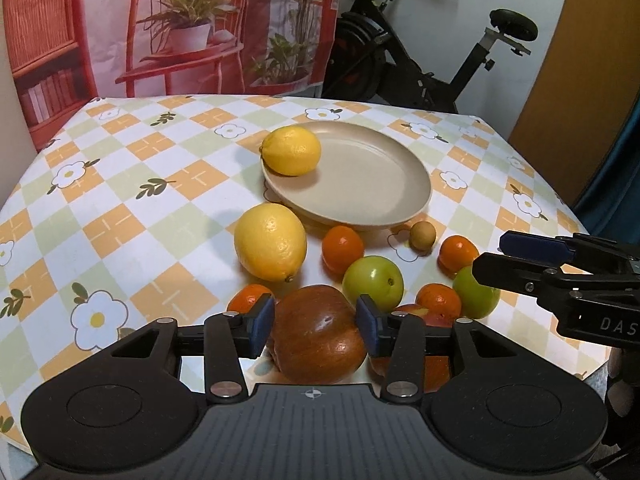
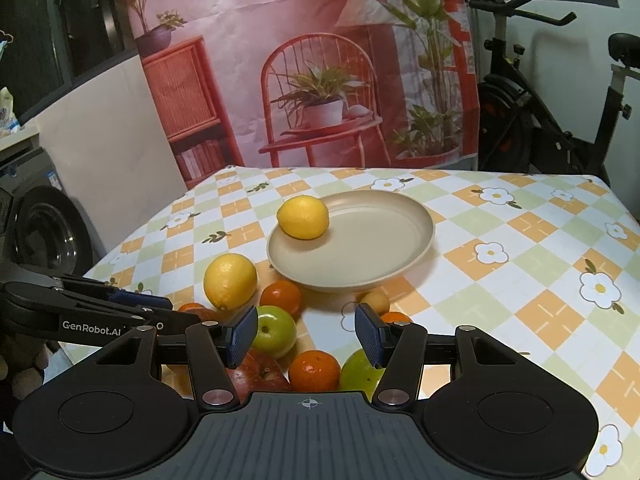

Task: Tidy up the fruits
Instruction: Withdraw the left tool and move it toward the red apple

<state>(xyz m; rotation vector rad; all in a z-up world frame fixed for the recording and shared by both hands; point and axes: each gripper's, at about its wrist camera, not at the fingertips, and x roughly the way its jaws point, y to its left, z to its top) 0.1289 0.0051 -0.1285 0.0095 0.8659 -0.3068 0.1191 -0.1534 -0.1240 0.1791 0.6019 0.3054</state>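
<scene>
A beige plate (image 1: 360, 184) (image 2: 360, 248) holds one lemon (image 1: 292, 151) (image 2: 303, 217) at its left rim. In front of the plate a second lemon (image 1: 270, 242) (image 2: 230, 281), several oranges (image 1: 343, 249), two green apples (image 1: 373, 283) (image 1: 476, 296), a small tan fruit (image 1: 422, 235) and two red apples lie clustered. My left gripper (image 1: 316, 324) (image 2: 176, 312) is open, its pads flanking the big red-brown apple (image 1: 320, 340) on the cloth. My right gripper (image 2: 306, 332) (image 1: 490, 256) hovers open over an orange (image 2: 314, 370) and a green apple (image 2: 274, 334), gripping nothing.
The table carries a checked cloth with flowers (image 2: 520, 240), bare to the right of the plate. A printed backdrop (image 2: 320, 80) hangs behind the far edge, and an exercise bike (image 1: 420, 60) stands at the back right. A washing machine (image 2: 48, 232) is off the left edge.
</scene>
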